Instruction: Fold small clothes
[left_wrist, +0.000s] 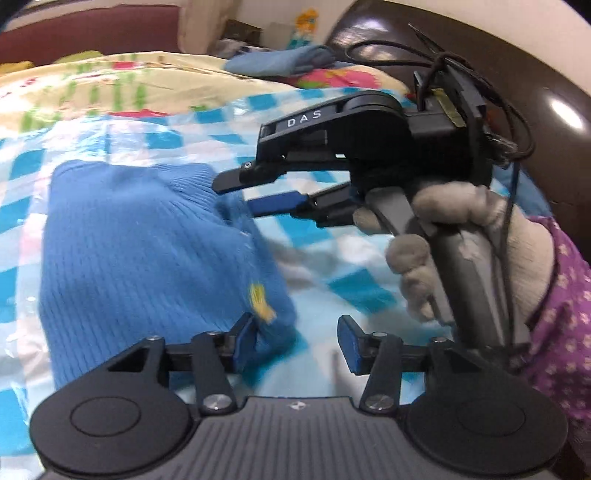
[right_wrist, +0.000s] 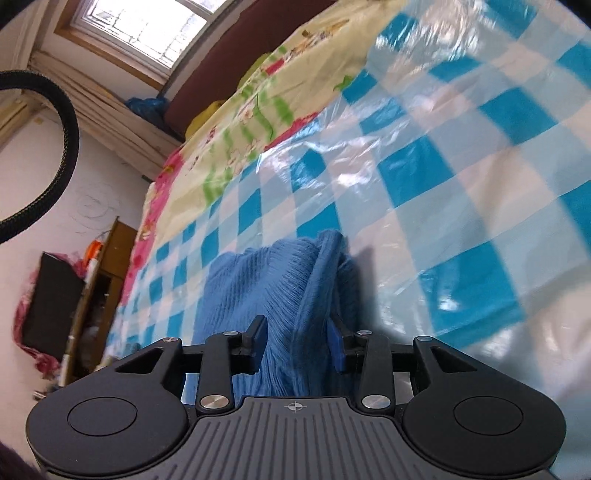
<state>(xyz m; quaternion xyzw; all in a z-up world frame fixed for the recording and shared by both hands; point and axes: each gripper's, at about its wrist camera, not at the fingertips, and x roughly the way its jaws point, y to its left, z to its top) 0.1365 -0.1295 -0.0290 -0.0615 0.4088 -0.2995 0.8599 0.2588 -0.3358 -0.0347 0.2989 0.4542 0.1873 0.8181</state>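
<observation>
A blue ribbed knit sweater (left_wrist: 147, 251) lies folded on the blue-and-white checked plastic sheet (left_wrist: 351, 258), with a small yellow emblem near its near right corner. My left gripper (left_wrist: 295, 345) stands open at that corner; the cloth touches only the left pad. My right gripper (left_wrist: 236, 197), held by a gloved hand (left_wrist: 458, 218), reaches the sweater's far right edge from the right. In the right wrist view, a raised fold of the sweater (right_wrist: 280, 295) stands between the right gripper's (right_wrist: 297, 345) parted pads, which look open and not pressing.
A floral quilt (left_wrist: 110, 85) covers the bed beyond the checked sheet (right_wrist: 443, 184). Another blue cloth (left_wrist: 280, 61) lies at the far end. A dark headboard (left_wrist: 517, 55) rises on the right. A purple patterned sleeve (left_wrist: 565, 314) is at the right edge.
</observation>
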